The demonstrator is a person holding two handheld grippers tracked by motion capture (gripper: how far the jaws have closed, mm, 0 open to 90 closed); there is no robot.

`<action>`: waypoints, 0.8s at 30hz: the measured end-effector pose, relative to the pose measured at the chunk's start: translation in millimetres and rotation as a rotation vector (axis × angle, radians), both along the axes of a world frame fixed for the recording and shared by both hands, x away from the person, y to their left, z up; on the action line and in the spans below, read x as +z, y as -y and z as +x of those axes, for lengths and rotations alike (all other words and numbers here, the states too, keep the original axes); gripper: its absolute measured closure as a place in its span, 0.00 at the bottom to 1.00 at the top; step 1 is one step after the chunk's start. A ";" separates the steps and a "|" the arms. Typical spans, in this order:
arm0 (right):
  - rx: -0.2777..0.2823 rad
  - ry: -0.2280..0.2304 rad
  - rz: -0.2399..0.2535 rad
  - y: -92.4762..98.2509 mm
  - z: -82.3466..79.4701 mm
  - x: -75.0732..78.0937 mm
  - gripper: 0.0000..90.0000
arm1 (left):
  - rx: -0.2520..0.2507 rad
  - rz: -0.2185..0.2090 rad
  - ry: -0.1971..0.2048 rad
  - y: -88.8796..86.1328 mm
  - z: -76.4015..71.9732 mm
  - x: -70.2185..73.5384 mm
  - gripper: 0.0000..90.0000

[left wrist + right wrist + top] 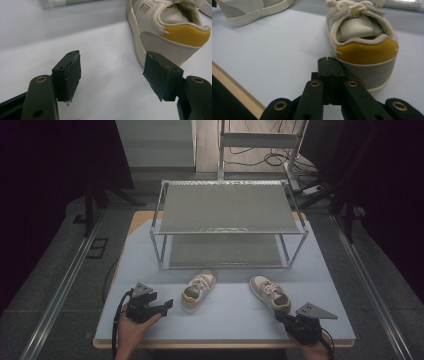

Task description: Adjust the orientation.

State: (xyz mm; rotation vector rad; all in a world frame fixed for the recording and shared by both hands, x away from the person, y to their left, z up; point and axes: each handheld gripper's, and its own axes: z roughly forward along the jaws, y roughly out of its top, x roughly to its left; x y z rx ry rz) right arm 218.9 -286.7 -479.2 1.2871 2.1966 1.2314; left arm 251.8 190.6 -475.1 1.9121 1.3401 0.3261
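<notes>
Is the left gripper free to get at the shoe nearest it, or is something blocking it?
Probably yes: the left gripper stands open, and only bare table lies between it and the left shoe, heel toward it.

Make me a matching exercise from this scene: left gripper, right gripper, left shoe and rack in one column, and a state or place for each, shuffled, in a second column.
Things:
1. left gripper
2. right gripper
3. left shoe
4. rack

States or places:
A. jaws shut, holding nothing
B. stands at the back of the table, shelves bare
C. jaws open, holding nothing
D. lies between rack and left gripper, yellow heel patch

Pairs: 1-C, 2-A, 3-D, 4-B
</notes>
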 end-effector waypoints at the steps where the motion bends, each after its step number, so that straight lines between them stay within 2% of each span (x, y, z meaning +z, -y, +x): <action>1: -0.007 0.003 0.001 1.8 0.5 -0.2 0.99 | 0.000 0.001 0.000 0.2 -0.1 0.2 0.34; 9: -0.032 0.015 0.001 13.2 4.0 -1.9 0.99 | -0.004 -0.002 0.005 -0.1 -0.8 1.5 0.34; 12: -0.015 0.006 0.005 12.4 3.9 -1.0 0.93 | 0.000 -0.006 0.012 -0.5 -1.9 3.6 0.34; 15: 0.015 0.027 -0.003 6.3 1.2 3.9 0.90 | -0.001 -0.011 0.022 0.1 -3.6 7.2 0.34; 18: 0.038 0.058 0.007 1.9 -1.8 12.2 0.81 | -0.007 -0.015 0.032 1.5 -6.0 11.5 0.34; 23: 0.067 0.090 -0.002 -2.9 -3.3 23.7 0.68 | -0.021 -0.017 0.039 4.2 -9.3 18.2 0.34; 24: 0.067 0.098 -0.006 -3.3 -2.9 25.2 0.64 | -0.025 -0.029 0.043 4.6 -9.9 19.6 0.34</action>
